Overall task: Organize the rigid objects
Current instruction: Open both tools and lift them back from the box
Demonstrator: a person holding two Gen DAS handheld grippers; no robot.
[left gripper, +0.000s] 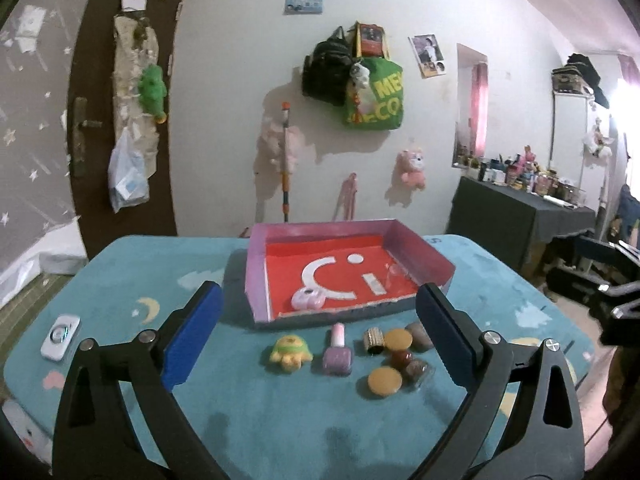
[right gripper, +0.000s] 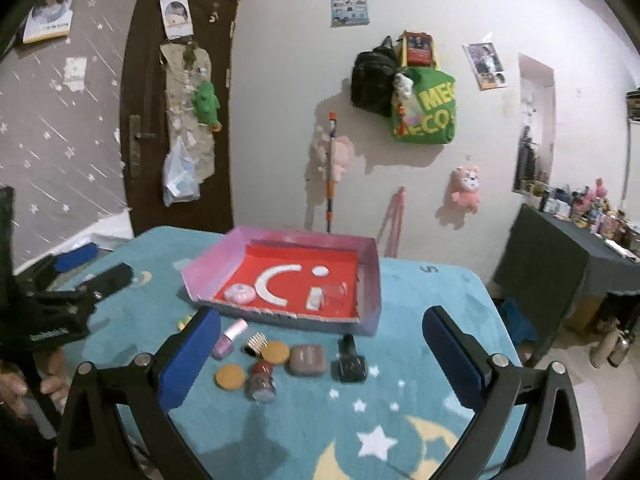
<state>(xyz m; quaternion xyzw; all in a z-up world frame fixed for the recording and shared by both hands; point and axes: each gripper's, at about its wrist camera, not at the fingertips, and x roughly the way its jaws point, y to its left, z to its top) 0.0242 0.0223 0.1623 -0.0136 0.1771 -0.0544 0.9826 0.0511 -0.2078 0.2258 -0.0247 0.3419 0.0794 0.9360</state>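
A pink box (left gripper: 256, 276) with a red floor stands on the blue star cloth and holds a pink round compact (left gripper: 307, 300) and a clear piece (right gripper: 334, 294). In front of it lie a yellow-green turtle toy (left gripper: 290, 352), a pink nail polish bottle (left gripper: 338, 350), a gold clip (left gripper: 374, 341), two orange discs (left gripper: 398, 340), a brown case (right gripper: 307, 360), a red-capped jar (right gripper: 262, 382) and a black polish bottle (right gripper: 350, 362). My left gripper (left gripper: 319, 294) hovers open before the row, nothing between its fingers. My right gripper (right gripper: 321, 316) is open and empty too, above the same objects.
A white round-dial device (left gripper: 61, 337) lies near the table's left edge. A dark side table (left gripper: 520, 208) crowded with bottles stands at the right. Bags and plush toys hang on the wall behind. A hand (right gripper: 16, 392) grips the left tool's handle.
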